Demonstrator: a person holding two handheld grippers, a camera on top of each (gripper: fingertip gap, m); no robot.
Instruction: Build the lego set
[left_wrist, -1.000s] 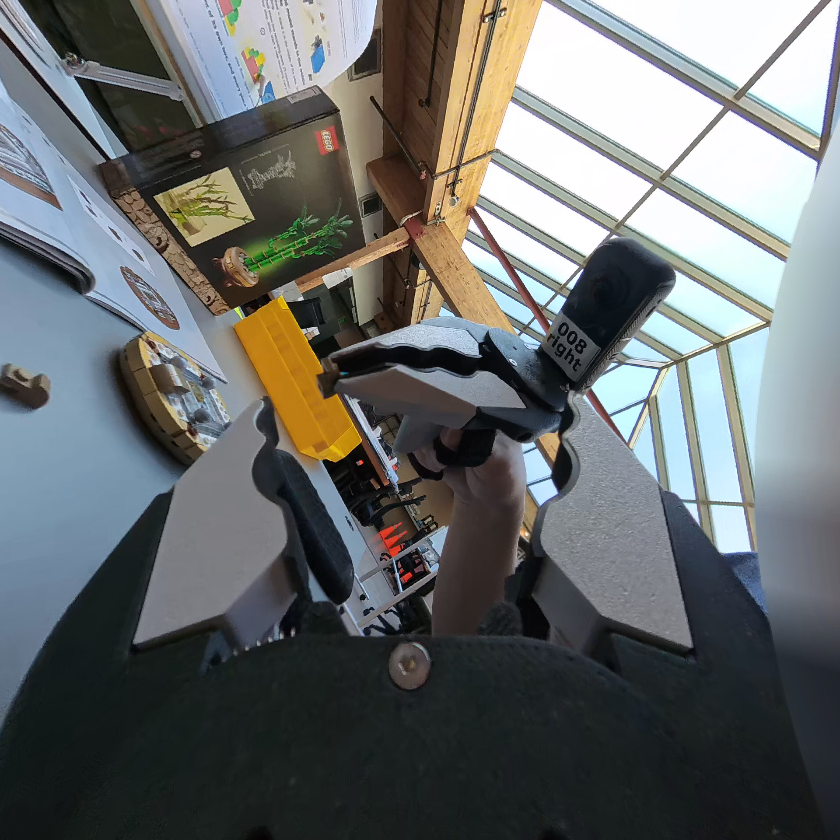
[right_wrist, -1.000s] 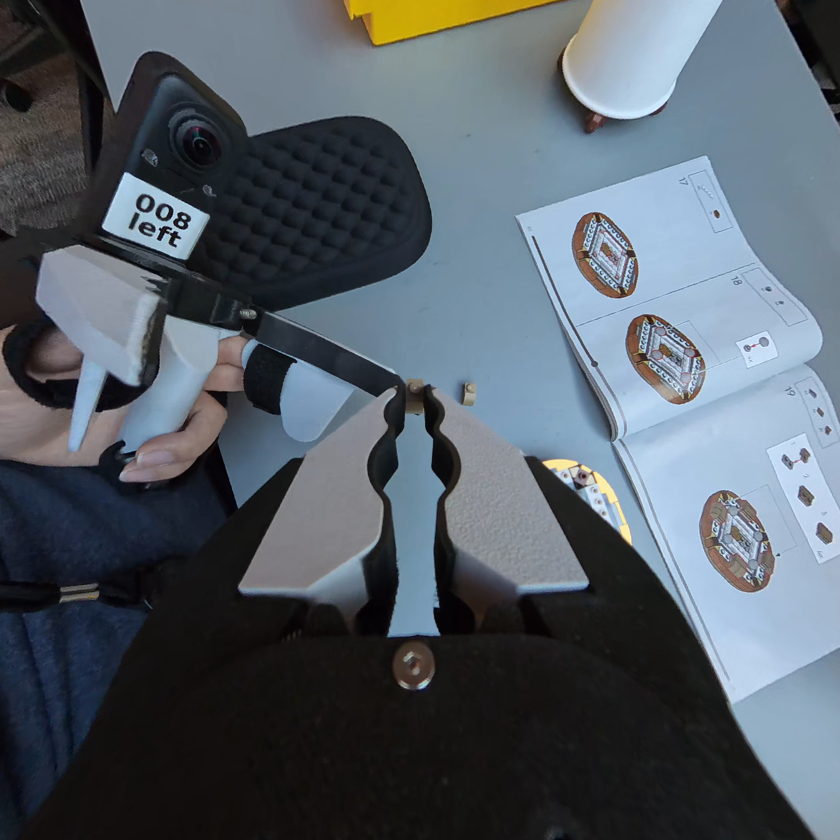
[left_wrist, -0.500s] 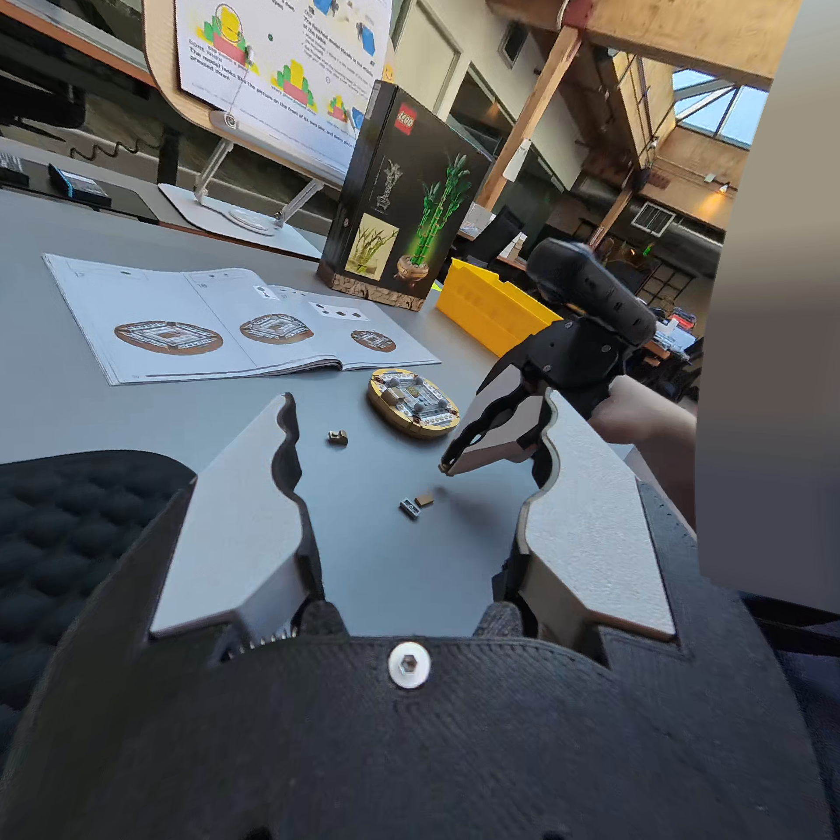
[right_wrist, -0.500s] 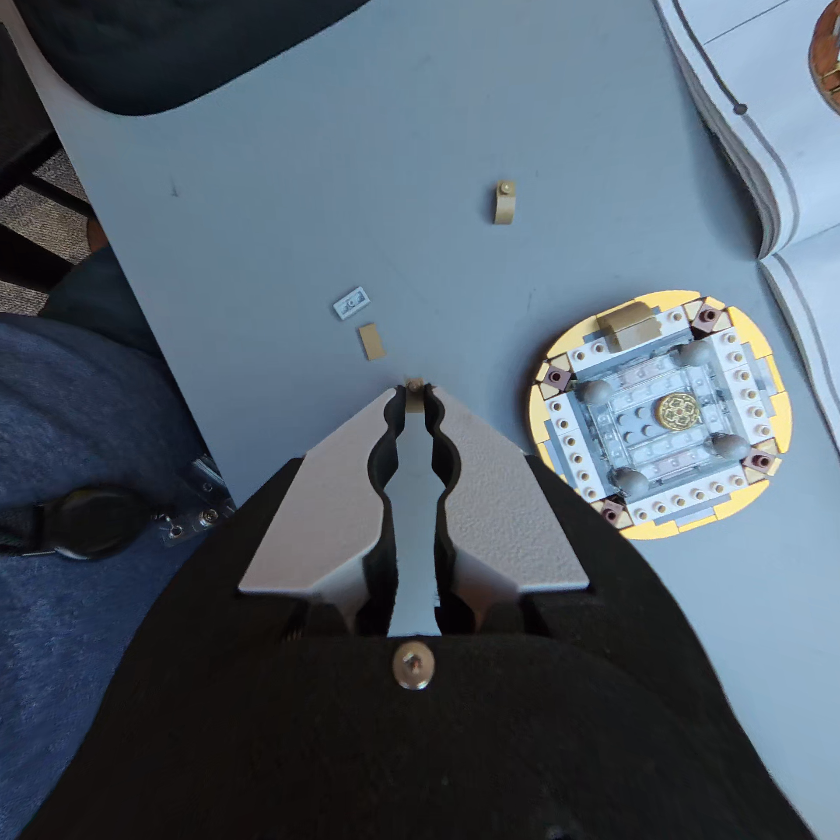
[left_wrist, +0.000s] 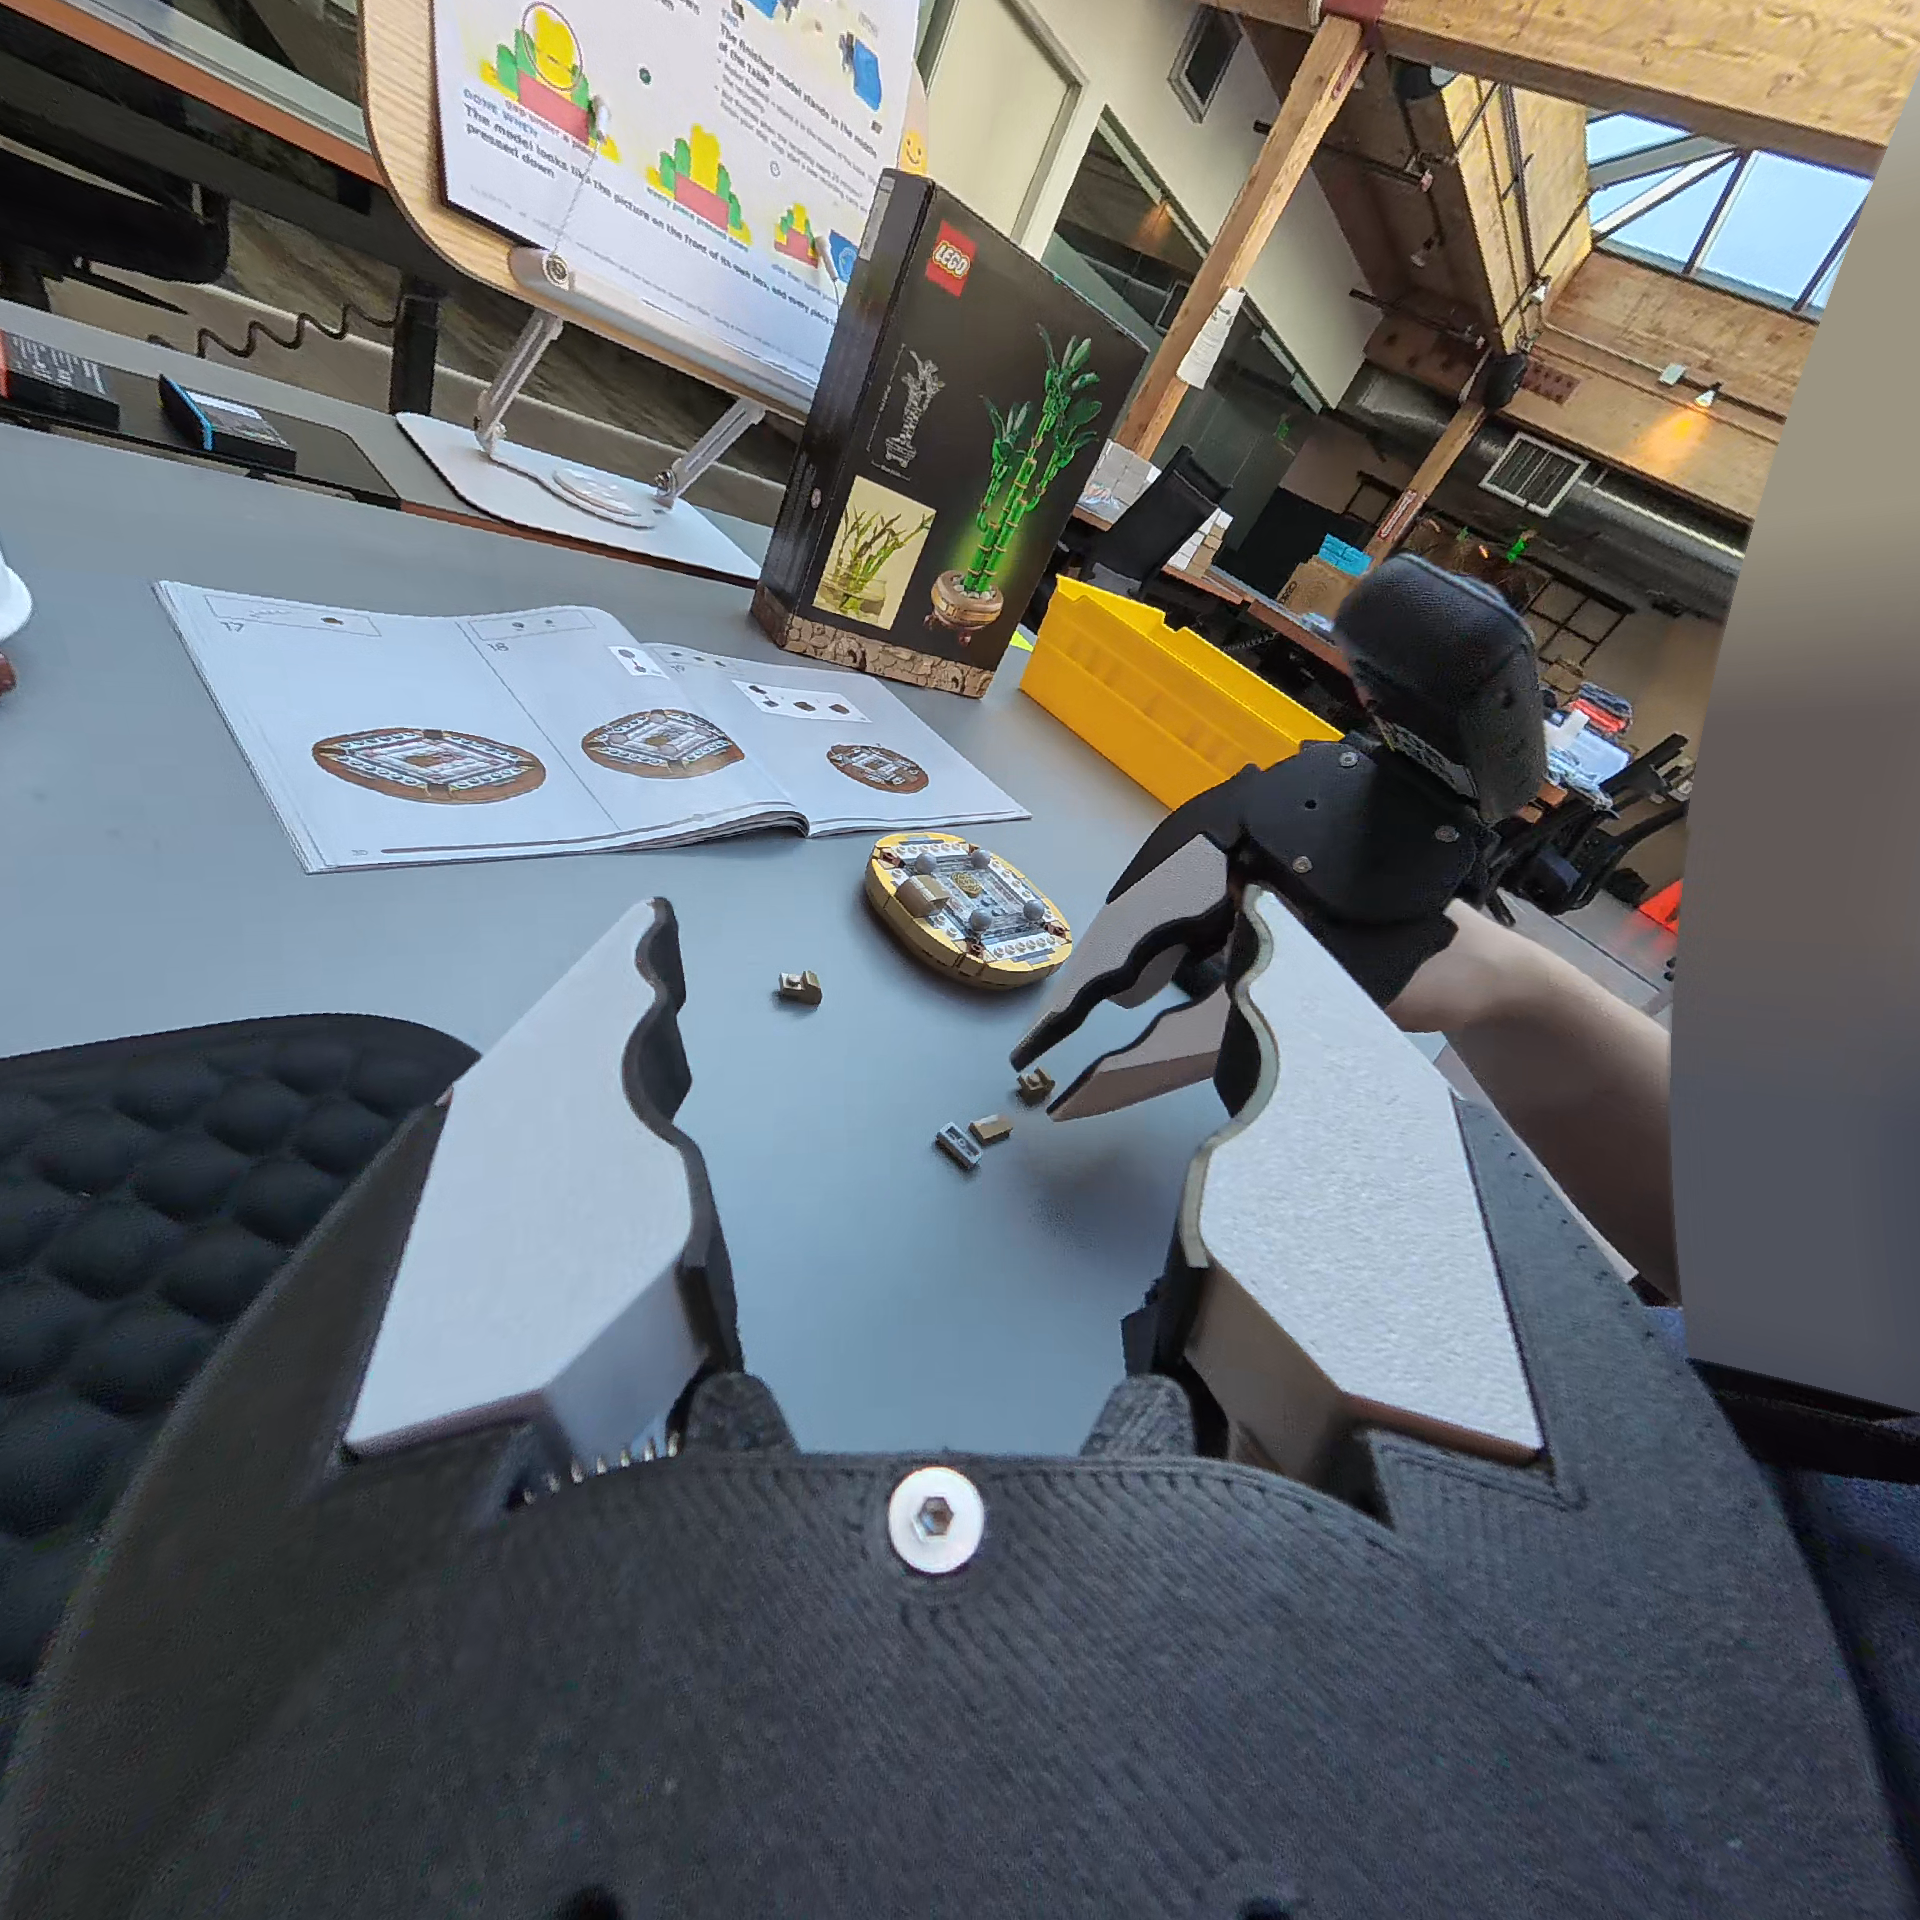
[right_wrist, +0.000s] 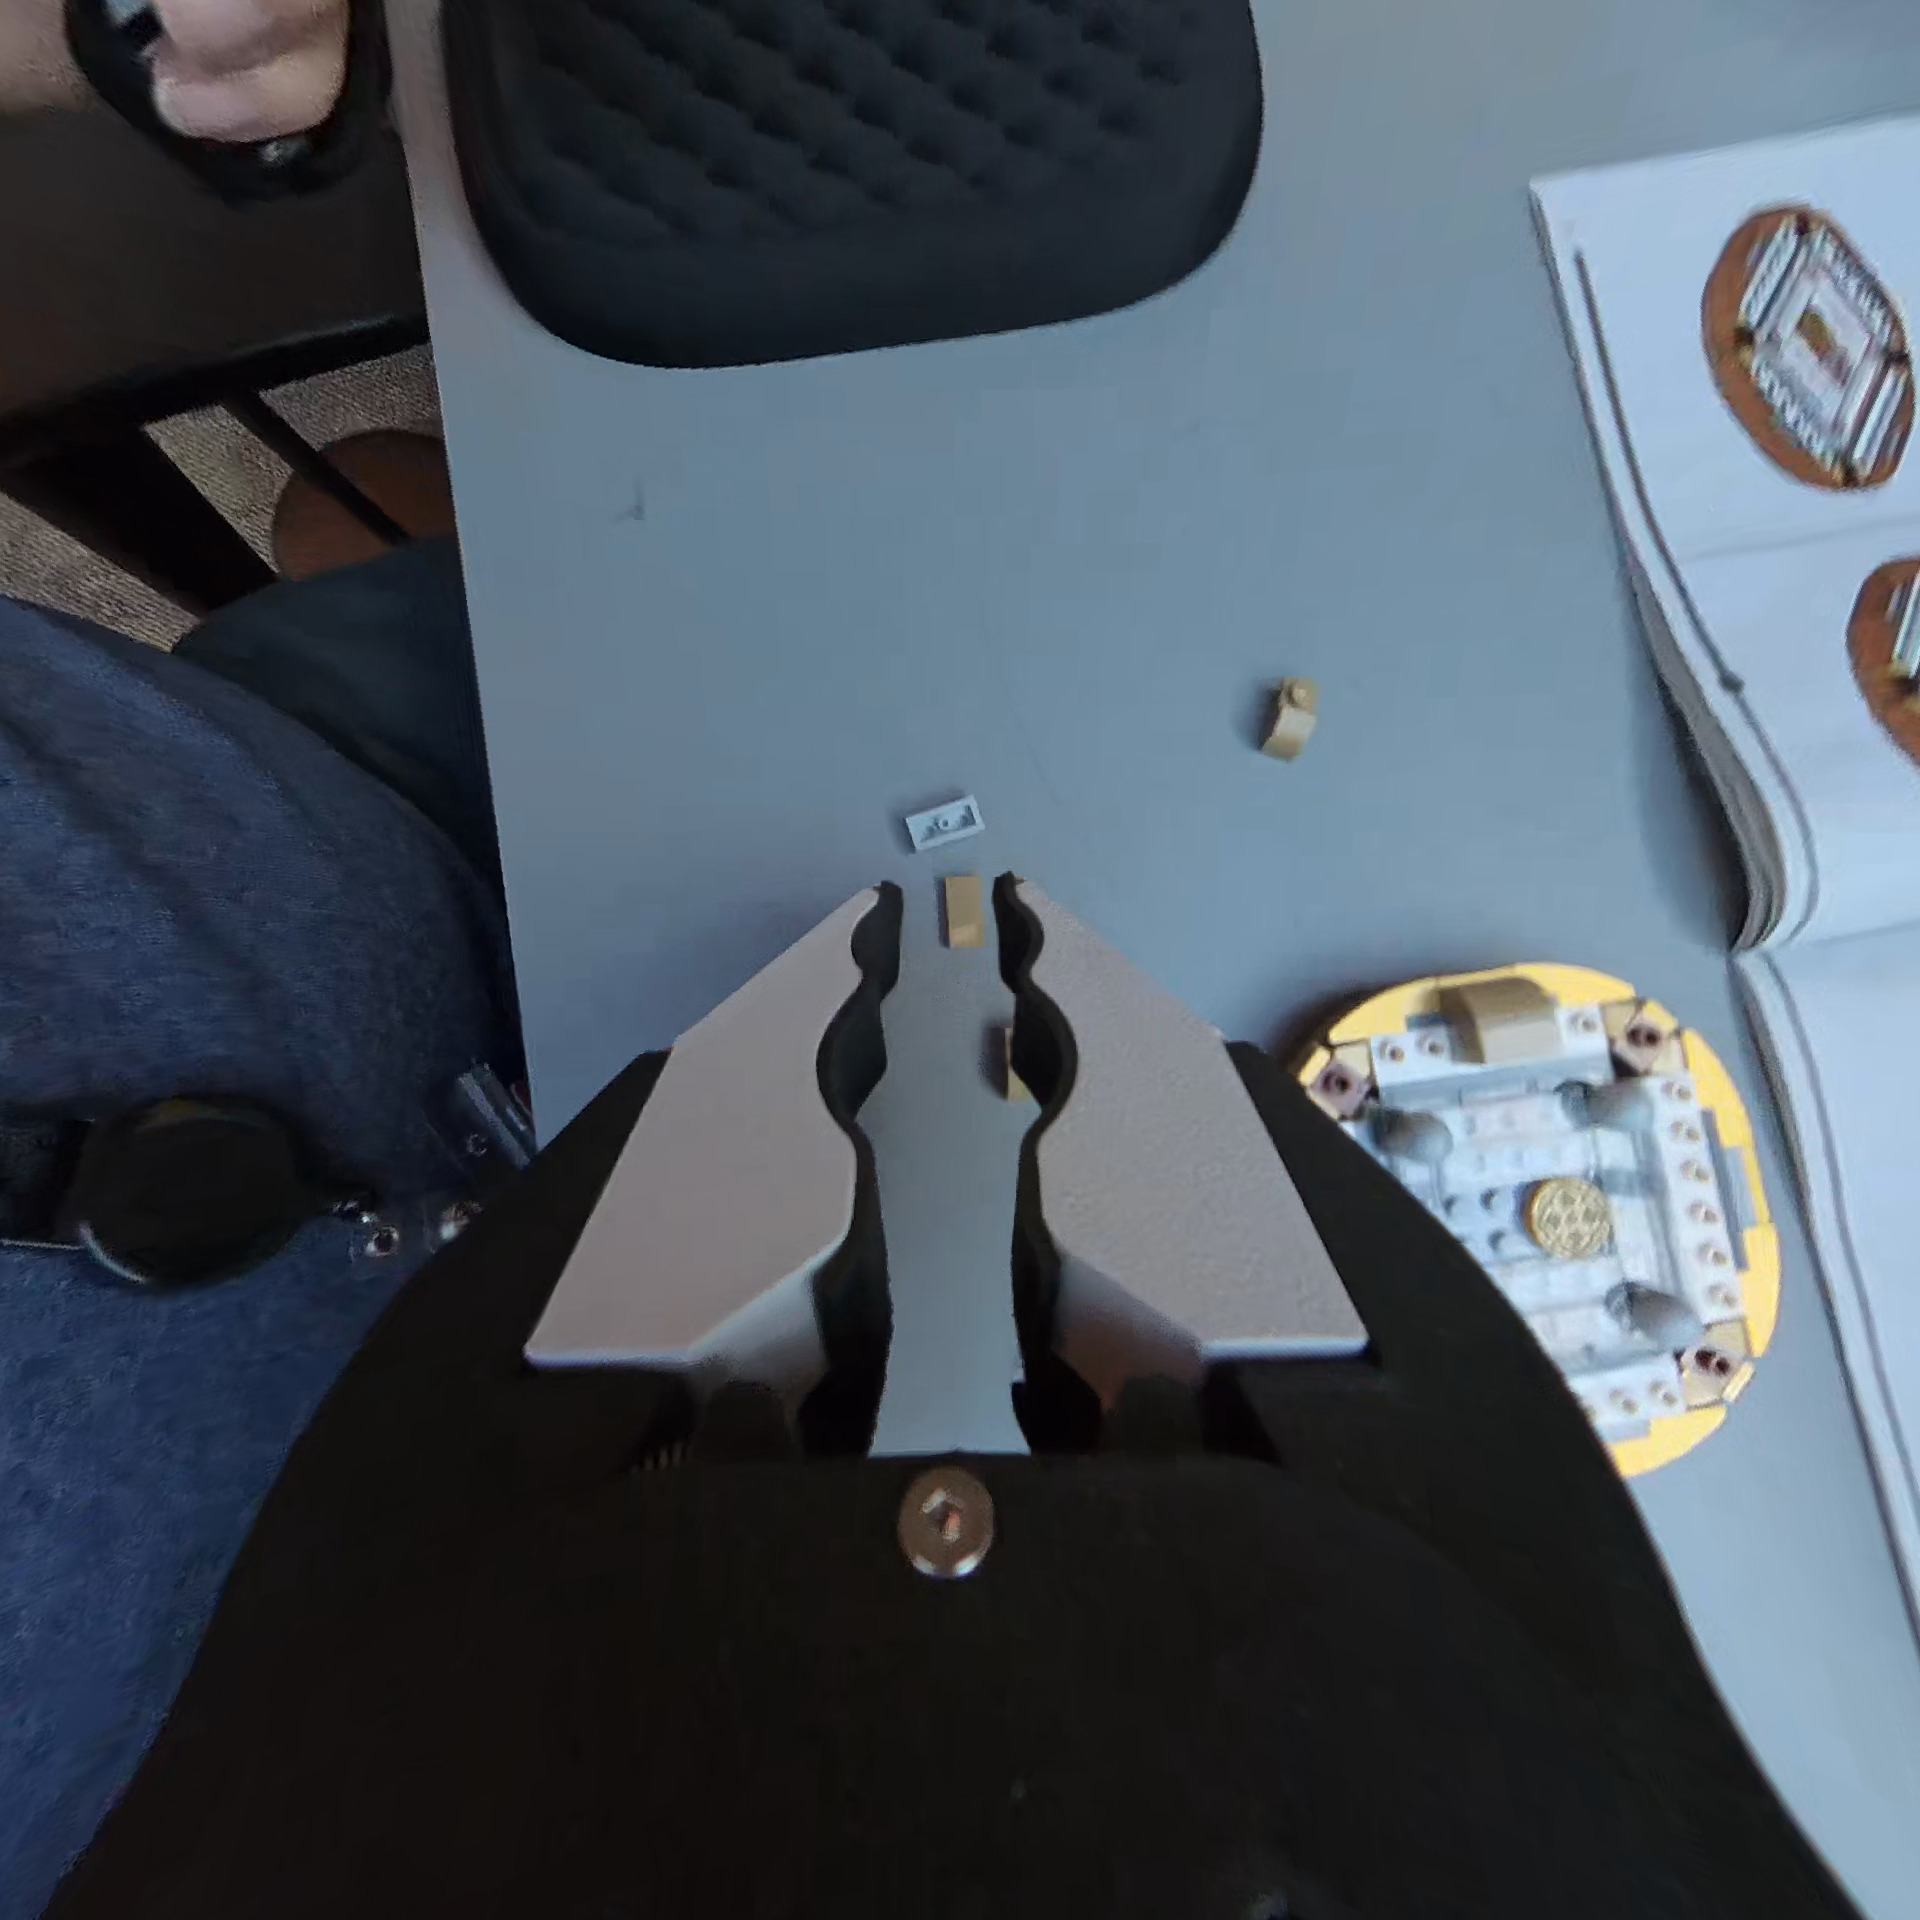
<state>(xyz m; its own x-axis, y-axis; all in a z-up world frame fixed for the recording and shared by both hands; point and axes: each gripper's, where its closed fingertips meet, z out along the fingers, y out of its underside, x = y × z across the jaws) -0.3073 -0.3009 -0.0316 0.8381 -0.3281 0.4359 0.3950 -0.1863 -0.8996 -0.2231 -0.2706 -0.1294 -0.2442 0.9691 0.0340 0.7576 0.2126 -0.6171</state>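
Note:
The round yellow-rimmed lego build (left_wrist: 968, 923) (right_wrist: 1538, 1195) lies on the grey table. My right gripper (right_wrist: 948, 891) (left_wrist: 1039, 1070) is low over the table, jaws a little apart and holding nothing. A flat tan tile (right_wrist: 963, 911) (left_wrist: 990, 1129) lies between its tips. A small tan piece (right_wrist: 1006, 1060) (left_wrist: 1034, 1088) lies loose by its right finger. A grey plate (right_wrist: 945, 826) (left_wrist: 958, 1148) lies just beyond. Another tan brick (right_wrist: 1288, 717) (left_wrist: 798, 987) lies farther off. My left gripper (left_wrist: 956, 925) is wide open and empty, back from the pieces.
The open instruction booklet (left_wrist: 520, 727) (right_wrist: 1766, 520) lies beyond the build. The lego box (left_wrist: 935, 436) and a yellow bin (left_wrist: 1153, 696) stand at the back. A black padded mat (left_wrist: 156, 1195) (right_wrist: 852, 156) lies at the left. The table's near edge (right_wrist: 457, 623) runs beside a person's lap. To the tan brick (left_wrist: 798, 987): right tips about 8 centimetres, left tips about 15 centimetres.
My right gripper has dropped toward the loose pieces, opened, and let go of the small tan piece it held. My left gripper has swung down to face the table and stays open.

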